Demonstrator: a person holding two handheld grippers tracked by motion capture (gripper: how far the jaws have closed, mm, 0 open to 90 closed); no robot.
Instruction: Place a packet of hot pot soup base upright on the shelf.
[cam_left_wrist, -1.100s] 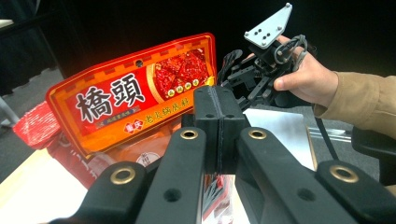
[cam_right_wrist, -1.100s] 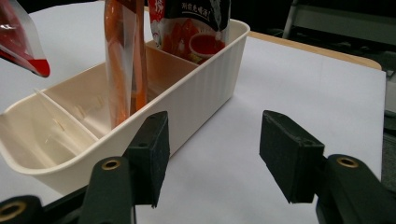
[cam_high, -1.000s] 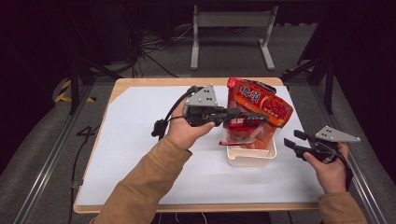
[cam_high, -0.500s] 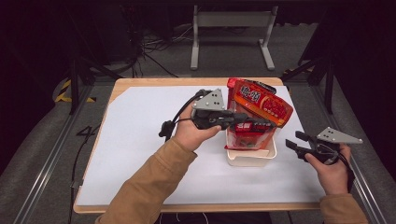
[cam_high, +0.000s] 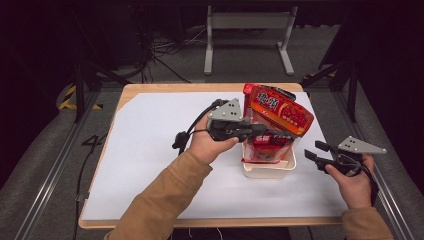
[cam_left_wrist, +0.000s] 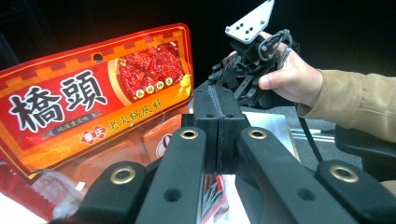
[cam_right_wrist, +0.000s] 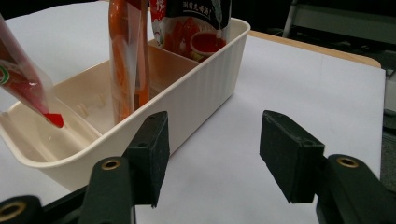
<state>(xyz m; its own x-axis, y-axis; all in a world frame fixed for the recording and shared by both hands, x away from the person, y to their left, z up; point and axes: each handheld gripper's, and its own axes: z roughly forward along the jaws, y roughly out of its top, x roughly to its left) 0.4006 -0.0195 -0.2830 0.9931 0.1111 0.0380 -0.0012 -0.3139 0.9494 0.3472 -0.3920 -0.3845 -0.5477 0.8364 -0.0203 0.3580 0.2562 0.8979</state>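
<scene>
The left gripper (cam_high: 272, 135) has its jaws pressed flat together; in the left gripper view the two pads meet with nothing visible between them at their tips. It reaches level across the cream bin (cam_high: 268, 168), over its open top, with the small red sachet (cam_high: 267, 142) standing upright in the bin right below and behind the jaws; whether the pads pinch that sachet's edge I cannot tell. Leaning against the bin's far end is the large red hotpot-base pouch (cam_high: 279, 110), tilted back, its printed face towards the left gripper's camera (cam_left_wrist: 88, 100). The right gripper (cam_high: 316, 155) hovers just right of the bin, above the white surface (cam_high: 150, 150), jaws apart and empty; its own view looks between them at the bin's ribbed wall (cam_right_wrist: 201, 88) and the packets standing inside.
</scene>
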